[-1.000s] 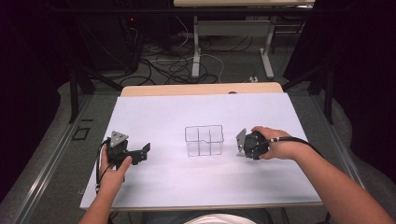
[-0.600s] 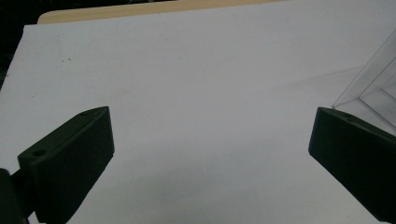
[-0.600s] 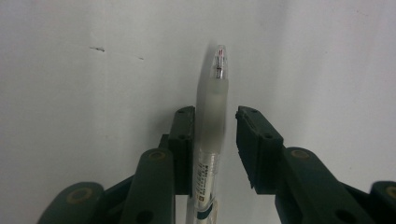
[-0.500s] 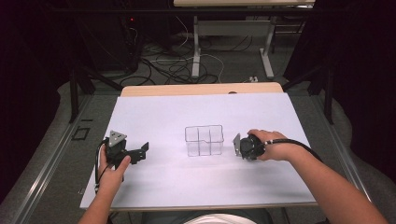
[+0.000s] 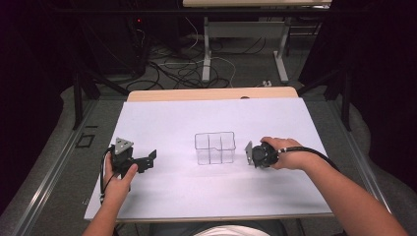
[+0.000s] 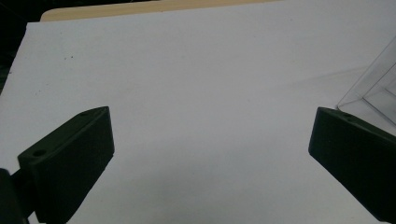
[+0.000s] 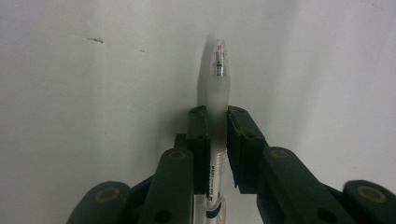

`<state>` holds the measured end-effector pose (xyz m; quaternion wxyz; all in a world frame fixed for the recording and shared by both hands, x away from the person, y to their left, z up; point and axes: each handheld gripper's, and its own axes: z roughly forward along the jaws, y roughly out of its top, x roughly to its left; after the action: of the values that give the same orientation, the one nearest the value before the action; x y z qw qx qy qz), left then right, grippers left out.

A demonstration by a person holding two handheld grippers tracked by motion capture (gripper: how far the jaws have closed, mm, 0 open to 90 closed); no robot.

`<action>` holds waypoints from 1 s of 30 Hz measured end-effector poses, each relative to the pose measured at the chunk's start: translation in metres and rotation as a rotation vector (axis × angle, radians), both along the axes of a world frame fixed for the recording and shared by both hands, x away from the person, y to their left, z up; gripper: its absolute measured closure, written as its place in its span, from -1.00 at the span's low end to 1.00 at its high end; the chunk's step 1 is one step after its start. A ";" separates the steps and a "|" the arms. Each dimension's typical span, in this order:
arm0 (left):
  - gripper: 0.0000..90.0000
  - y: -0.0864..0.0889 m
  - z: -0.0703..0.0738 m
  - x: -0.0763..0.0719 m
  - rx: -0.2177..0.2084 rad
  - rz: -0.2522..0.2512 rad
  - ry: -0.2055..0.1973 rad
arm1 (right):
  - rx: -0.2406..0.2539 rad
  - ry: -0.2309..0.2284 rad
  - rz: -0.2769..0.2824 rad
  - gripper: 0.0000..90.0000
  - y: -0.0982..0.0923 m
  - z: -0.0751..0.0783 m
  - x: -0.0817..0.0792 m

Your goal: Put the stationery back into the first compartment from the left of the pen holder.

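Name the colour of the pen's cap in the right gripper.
Frosted translucent white pen, clearest in the right gripper view.

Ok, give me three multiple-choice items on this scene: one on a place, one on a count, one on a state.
1. Where does the clear plastic organiser stand?
A. Between the two grippers, mid-table
B. At the table's far left corner
C. On the floor

2. How many compartments does the organiser show in the high view?
A. One
B. Three
C. Six

3. How do the jaws of the right gripper stand?
A. Wide apart with nothing between
B. Closed on a pen
C. Closed on the organiser's wall

Answers:
1 A: the high view shows it on the white sheet, with the left gripper to one side and the right gripper to the other.
2 B: two inner walls split it into three.
3 B: the right gripper view shows both pads pressing on the pen's translucent barrel; the jaws have just been closing.
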<state>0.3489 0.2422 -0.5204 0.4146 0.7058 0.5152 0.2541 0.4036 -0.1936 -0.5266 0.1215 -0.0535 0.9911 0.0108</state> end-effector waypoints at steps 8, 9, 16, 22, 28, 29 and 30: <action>-0.99 -0.002 0.000 0.000 0.005 -0.008 0.005 | -0.008 -0.021 -0.026 0.78 -0.002 0.001 0.001; -0.99 -0.002 0.000 0.000 0.005 -0.011 0.006 | -0.001 -0.024 -0.035 0.78 -0.002 0.001 0.001; -0.99 -0.004 -0.001 0.001 0.014 -0.023 0.012 | 0.006 -0.025 -0.107 0.78 -0.004 0.017 0.000; -0.99 -0.006 0.000 0.000 0.024 -0.034 0.010 | 0.115 -0.060 -0.153 0.78 -0.006 0.024 -0.001; -0.99 -0.005 -0.001 0.001 0.027 -0.033 0.016 | 0.182 -0.086 -0.226 0.78 -0.009 0.036 0.000; -0.99 -0.005 -0.001 0.001 0.028 -0.033 0.015 | 0.203 -0.105 -0.238 0.78 -0.010 0.040 0.000; -0.99 -0.005 -0.001 0.001 0.028 -0.033 0.015 | 0.203 -0.105 -0.238 0.78 -0.010 0.040 0.000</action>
<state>0.3497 0.2374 -0.5213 0.4048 0.7218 0.5030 0.2494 0.4039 -0.2031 -0.4868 0.1785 0.0763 0.9765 0.0937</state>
